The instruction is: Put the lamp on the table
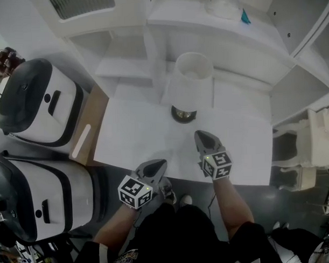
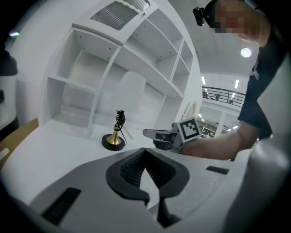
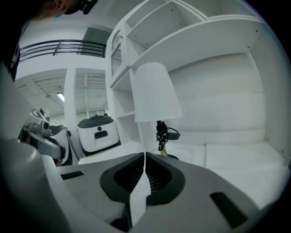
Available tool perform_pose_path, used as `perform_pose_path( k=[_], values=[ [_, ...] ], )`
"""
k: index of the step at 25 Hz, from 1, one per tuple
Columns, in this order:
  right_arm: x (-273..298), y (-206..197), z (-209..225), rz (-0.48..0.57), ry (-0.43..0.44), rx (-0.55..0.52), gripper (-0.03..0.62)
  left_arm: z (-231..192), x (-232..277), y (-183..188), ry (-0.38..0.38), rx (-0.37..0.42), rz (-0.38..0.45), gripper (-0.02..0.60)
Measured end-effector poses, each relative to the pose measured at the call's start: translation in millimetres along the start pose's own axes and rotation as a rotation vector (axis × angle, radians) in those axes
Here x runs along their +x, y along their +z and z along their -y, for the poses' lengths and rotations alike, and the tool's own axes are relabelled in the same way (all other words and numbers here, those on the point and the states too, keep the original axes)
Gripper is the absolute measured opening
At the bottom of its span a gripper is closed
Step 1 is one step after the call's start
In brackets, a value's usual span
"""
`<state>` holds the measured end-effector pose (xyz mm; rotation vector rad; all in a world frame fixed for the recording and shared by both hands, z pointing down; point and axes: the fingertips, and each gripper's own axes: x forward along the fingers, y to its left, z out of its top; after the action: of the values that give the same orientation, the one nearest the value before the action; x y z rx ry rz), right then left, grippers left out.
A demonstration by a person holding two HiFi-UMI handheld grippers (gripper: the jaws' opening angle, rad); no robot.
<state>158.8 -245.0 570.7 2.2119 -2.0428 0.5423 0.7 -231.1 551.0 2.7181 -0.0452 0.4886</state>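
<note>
The lamp [image 1: 191, 81] stands upright on the white table [image 1: 132, 135], with a white shade, a brass stem wound with black cord and a dark round base [image 1: 184, 114]. My right gripper [image 1: 203, 136] is just in front of the base, shut and empty. My left gripper [image 1: 156, 167] hovers at the table's near edge, further from the lamp, also shut with nothing in it. In the left gripper view the lamp base [image 2: 113, 141] sits ahead to the left and the right gripper [image 2: 157, 134] reaches in from the right. In the right gripper view the shade [image 3: 154, 93] rises directly beyond the closed jaws.
A white shelf unit [image 1: 225, 29] stands behind the table. Two white-and-black machines [image 1: 37, 103] [image 1: 37, 192] sit at the left beside a wooden board [image 1: 89, 131]. A white chair [image 1: 310, 147] is at the right.
</note>
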Motion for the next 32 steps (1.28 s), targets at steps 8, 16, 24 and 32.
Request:
perform_pose_path(
  k=[8, 16, 24, 32],
  values=[
    [-86, 20, -47, 0.025, 0.090, 0.002, 0.028, 59, -11, -2, 0.056, -0.008, 0.031, 0.006],
    [-161, 28, -76, 0.053, 0.127, 0.029, 0.026, 115, -37, -2, 0.092, 0.015, 0.073, 0.006],
    [-196, 7, -106, 0.022, 0.164, 0.062, 0.026, 142, -64, -21, 0.127, 0.011, 0.069, 0.006],
    [-193, 4, -136, 0.025, 0.154, 0.073, 0.026, 130, -85, -17, 0.096, 0.038, 0.053, 0.006]
  ],
)
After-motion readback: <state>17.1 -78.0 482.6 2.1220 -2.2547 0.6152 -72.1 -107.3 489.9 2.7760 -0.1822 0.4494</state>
